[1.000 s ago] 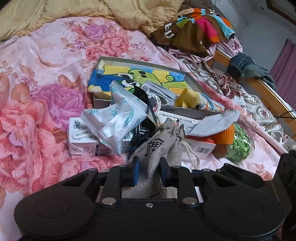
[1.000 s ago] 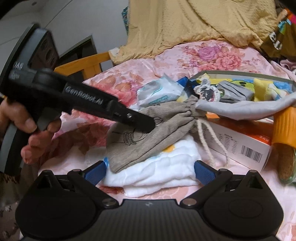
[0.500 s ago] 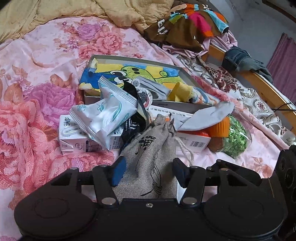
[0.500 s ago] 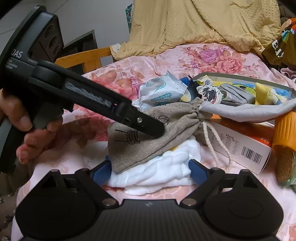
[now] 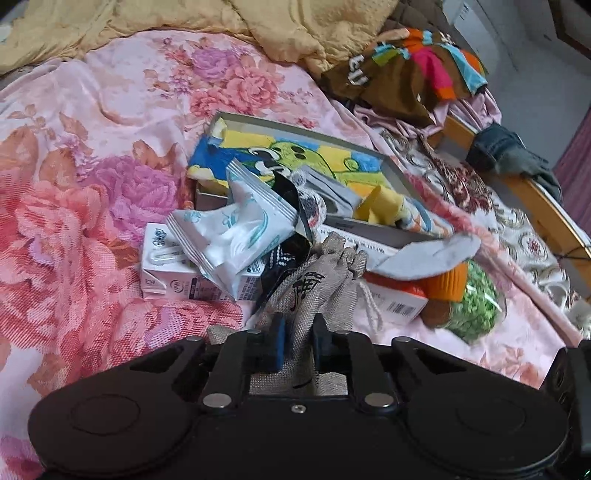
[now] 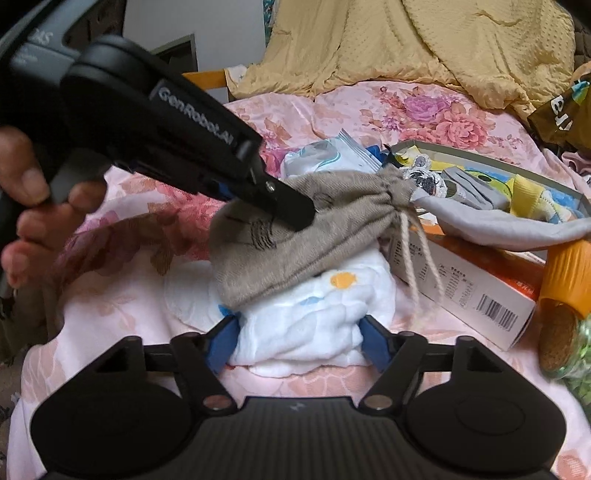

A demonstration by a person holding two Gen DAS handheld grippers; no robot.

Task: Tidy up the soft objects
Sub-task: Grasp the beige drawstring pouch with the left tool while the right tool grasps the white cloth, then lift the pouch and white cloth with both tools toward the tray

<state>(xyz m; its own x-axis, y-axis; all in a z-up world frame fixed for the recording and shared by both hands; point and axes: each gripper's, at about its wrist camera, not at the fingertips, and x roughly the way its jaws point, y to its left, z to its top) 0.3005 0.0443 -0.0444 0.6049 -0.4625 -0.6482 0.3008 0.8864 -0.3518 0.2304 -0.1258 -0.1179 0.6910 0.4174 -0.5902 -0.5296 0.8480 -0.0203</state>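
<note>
A grey drawstring pouch (image 5: 317,284) lies on the floral bedspread, on top of a folded white cloth (image 6: 306,310). My left gripper (image 5: 299,339) has its jaws closing, and the pads pinch the pouch's lower end. In the right wrist view the pouch (image 6: 332,229) is seen from the side, with the left gripper (image 6: 295,210) biting into it. My right gripper (image 6: 297,339) is also closing; its blue pads press the white cloth from both sides. Behind them stands a shallow box (image 5: 295,125) holding a cartoon towel and small cloths. A grey cloth (image 5: 432,254) hangs over its front.
A wipes packet (image 5: 236,236) rests on a milk carton (image 5: 162,273). Right of the pouch are an orange-and-white carton (image 5: 399,302) and a jar of green bits (image 5: 476,306). A yellow blanket (image 5: 258,22) fills the back. A wooden bed rail (image 5: 535,195) runs along the right.
The left jaws spread wide around the pouch half a second ago, then closed on it again. The right jaws narrowed onto the white cloth and bunched it.
</note>
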